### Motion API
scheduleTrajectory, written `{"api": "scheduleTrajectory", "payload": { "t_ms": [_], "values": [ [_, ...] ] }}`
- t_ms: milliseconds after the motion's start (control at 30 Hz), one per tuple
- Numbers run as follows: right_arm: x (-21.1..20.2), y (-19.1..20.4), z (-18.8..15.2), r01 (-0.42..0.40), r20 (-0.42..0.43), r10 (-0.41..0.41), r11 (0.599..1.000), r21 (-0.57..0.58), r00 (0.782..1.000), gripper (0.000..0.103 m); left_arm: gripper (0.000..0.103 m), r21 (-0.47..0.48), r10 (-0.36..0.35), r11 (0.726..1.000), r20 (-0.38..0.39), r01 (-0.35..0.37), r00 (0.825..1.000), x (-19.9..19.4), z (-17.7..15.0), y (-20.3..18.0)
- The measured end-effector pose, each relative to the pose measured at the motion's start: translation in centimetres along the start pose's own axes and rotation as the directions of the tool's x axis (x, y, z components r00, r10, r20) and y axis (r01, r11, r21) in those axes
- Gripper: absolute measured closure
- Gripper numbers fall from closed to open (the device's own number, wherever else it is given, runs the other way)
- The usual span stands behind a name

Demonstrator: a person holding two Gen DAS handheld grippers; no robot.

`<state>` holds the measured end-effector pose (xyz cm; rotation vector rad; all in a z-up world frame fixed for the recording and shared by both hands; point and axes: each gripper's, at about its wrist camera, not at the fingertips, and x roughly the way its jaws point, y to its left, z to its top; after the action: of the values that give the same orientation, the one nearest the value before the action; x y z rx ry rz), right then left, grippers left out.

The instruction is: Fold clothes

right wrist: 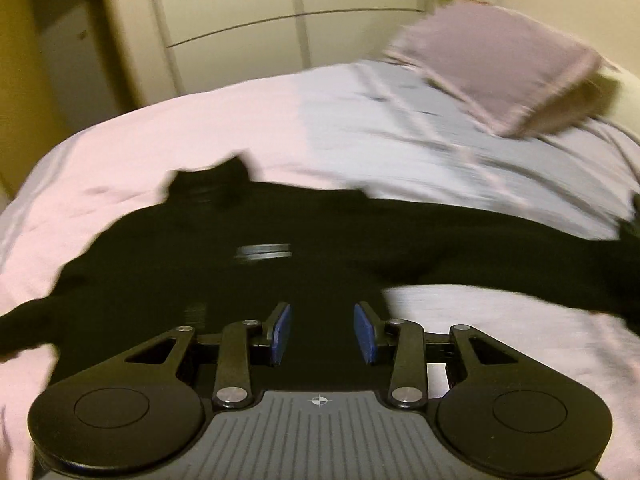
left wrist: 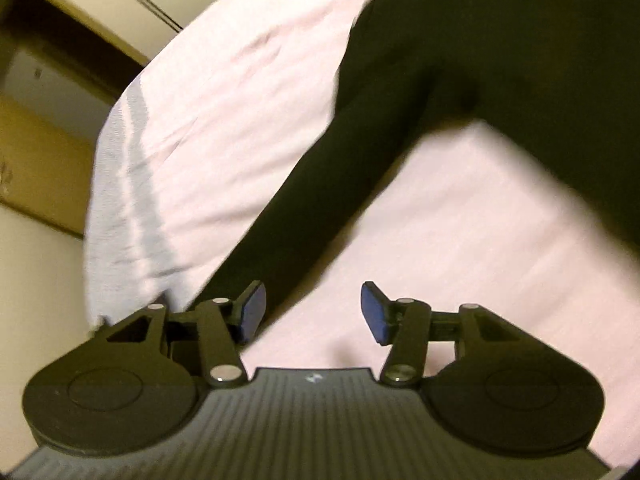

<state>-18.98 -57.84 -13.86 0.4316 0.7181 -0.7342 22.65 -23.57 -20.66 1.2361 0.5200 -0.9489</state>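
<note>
A pair of black trousers (left wrist: pixel 420 92) lies spread on the pink bedsheet (left wrist: pixel 460 248), one leg running down to the lower left in the left wrist view. My left gripper (left wrist: pixel 314 312) hangs above the sheet beside that leg, open, with nothing between its blue pads (left wrist: pixel 374 314). In the right wrist view the black trousers (right wrist: pixel 280 240) stretch across the bed, a small label showing on them. My right gripper (right wrist: pixel 322 332) hovers over the dark cloth, open, its blue pads (right wrist: pixel 364 334) apart and holding nothing. Both views are blurred by motion.
A mauve pillow (right wrist: pixel 508 64) rests at the far right of the bed on a pale blue striped cover (right wrist: pixel 400 132). Cream wardrobe doors (right wrist: pixel 240 12) stand behind the bed. The bed's edge (left wrist: pixel 116 200) drops off at the left, with a wooden cabinet (left wrist: pixel 36 160) beyond.
</note>
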Motion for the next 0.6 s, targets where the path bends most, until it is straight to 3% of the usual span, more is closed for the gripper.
{"api": "scheduleTrajectory", "payload": {
  "t_ms": [167, 200, 300, 367, 400, 433, 533, 600],
  "values": [
    [2.3, 14.3, -2.3, -0.085, -0.092, 0.075, 0.991, -0.101, 0.993, 0.064, 0.046, 0.096, 0.035, 0.995, -0.013, -0.033, 0.999, 4.5, -6.5, 6.9],
    [2.9, 17.1, -2.8, -0.106, -0.110, 0.092, 0.986, -0.126, 0.990, 0.064, 0.041, 0.113, 0.028, 0.993, -0.012, -0.027, 1.000, 5.5, -7.4, 8.0],
    [4.6, 23.5, -3.9, -0.175, -0.136, 0.147, 0.960, -0.217, 0.980, 0.063, 0.042, 0.136, -0.031, 0.990, -0.020, 0.033, 0.999, 7.8, -9.4, 10.5],
    [5.9, 27.1, -4.3, -0.205, -0.161, 0.166, 0.941, -0.268, 0.973, 0.063, 0.057, 0.121, -0.102, 0.987, -0.011, 0.102, 0.995, 8.9, -9.8, 11.8],
    [6.5, 28.3, -4.4, -0.216, -0.173, 0.172, 0.934, -0.283, 0.970, 0.063, 0.087, 0.116, -0.128, 0.985, -0.004, 0.127, 0.992, 9.3, -9.9, 12.4],
    [7.0, 29.1, -4.4, -0.222, -0.181, 0.174, 0.931, -0.290, 0.968, 0.063, 0.099, 0.116, -0.130, 0.985, 0.016, 0.127, 0.991, 9.3, -9.8, 12.9],
    [8.1, 30.9, -4.0, -0.229, -0.192, 0.176, 0.926, -0.300, 0.965, 0.063, 0.100, 0.180, -0.045, 0.983, 0.131, 0.021, 0.990, 7.0, -10.3, 13.4],
    [8.4, 31.4, -3.9, -0.228, -0.197, 0.174, 0.925, -0.303, 0.965, 0.063, 0.100, 0.250, 0.021, 0.966, 0.200, -0.071, 0.980, 5.1, -11.3, 13.0]
  ]
}}
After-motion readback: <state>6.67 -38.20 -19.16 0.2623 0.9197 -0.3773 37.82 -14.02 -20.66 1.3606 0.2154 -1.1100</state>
